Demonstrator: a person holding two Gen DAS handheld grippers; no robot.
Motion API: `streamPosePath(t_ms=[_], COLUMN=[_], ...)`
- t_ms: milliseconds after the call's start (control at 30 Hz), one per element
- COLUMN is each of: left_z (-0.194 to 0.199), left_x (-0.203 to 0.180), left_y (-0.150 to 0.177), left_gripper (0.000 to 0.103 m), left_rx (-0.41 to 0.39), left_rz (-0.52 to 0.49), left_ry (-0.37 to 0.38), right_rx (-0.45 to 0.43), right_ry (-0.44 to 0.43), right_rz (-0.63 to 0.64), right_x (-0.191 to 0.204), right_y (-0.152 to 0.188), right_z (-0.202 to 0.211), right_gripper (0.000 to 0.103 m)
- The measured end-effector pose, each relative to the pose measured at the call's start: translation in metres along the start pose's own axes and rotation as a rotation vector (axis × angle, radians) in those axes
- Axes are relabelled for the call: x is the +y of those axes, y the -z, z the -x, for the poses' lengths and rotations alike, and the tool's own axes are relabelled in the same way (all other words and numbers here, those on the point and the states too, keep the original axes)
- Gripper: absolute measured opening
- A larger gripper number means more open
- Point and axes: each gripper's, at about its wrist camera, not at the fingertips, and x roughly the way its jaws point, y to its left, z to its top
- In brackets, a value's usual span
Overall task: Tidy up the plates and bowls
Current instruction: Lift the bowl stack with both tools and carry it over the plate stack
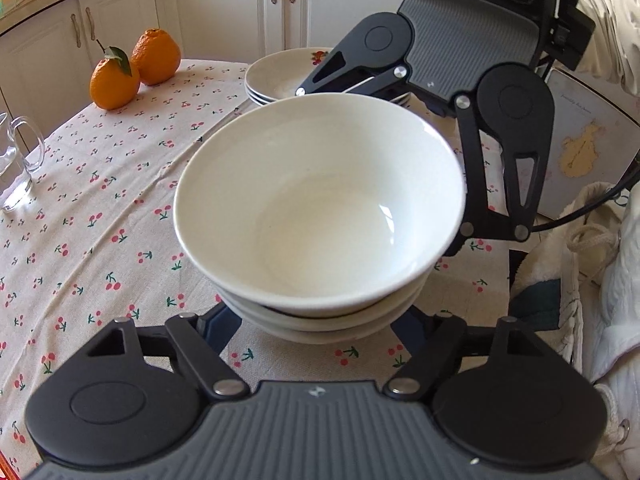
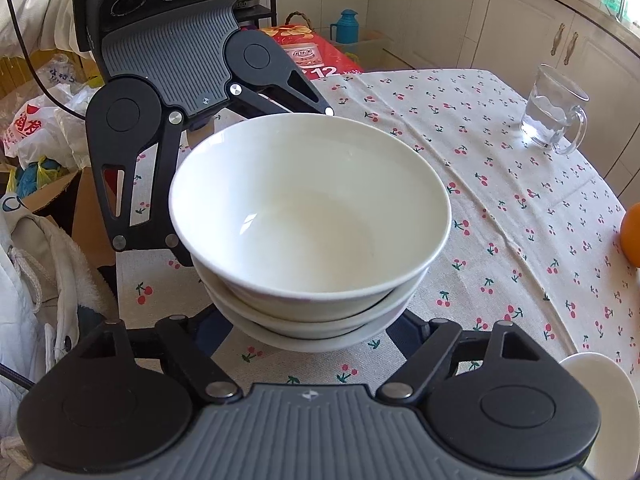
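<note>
A stack of three white bowls (image 1: 320, 216) stands on the cherry-print tablecloth (image 1: 100, 220); it also shows in the right wrist view (image 2: 310, 216). My left gripper (image 1: 316, 324) is open, its jaws spread on either side of the stack's base, fingertips hidden under the bowls. My right gripper (image 2: 312, 328) is open in the same way on the opposite side of the stack. Each gripper shows in the other's view, behind the bowls. A stack of white plates (image 1: 280, 76) with a flower print sits at the far side of the table.
Two oranges (image 1: 136, 66) lie at the far left. A glass mug (image 2: 554, 110) with water stands near the table edge. A white plate rim (image 2: 604, 400) shows at lower right. White cabinets (image 1: 224, 4) stand behind. Bags and a red box (image 2: 316, 54) lie beyond the table.
</note>
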Motion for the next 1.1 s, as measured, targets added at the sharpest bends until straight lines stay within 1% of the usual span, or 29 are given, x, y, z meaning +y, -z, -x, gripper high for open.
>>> streamPosePath(t_ms=[233,467,667,933,1100], left_z=[0.001,0.002,-0.003,-0.026,-0.050], left_x=[-0.002,-0.007,-0.010,-0.014,-0.010], left_y=[-0.006,-0.028,-0.063,-0.118,-0.148], left_gripper=[0.080,0.080,0.080,0.080,0.080], left_rx=[0.003,0.003,-0.004,-0.019,-0.026], left_rz=[0.010,-0.015,-0.050,-0.154,-0.193], left_ry=[-0.001,-0.004,0.001,0.005,0.032], right_rx=[-0.004,-0.019,-0.039,-0.047,-0.044], right_ry=[0.002,0.010,0.023,0.102,0.158], right_rz=[0.002,0.001,-0.024,-0.062,-0.089], right_x=[0.001,-0.005,-0.020,-0.045,-0.064], right_y=[0.001,0.004,0.015,0.041,0.060], right_z=[0.005,0.025,0.053,0.091,0.111], right_gripper=[0.086,0.086,0.086,0.086,0.086])
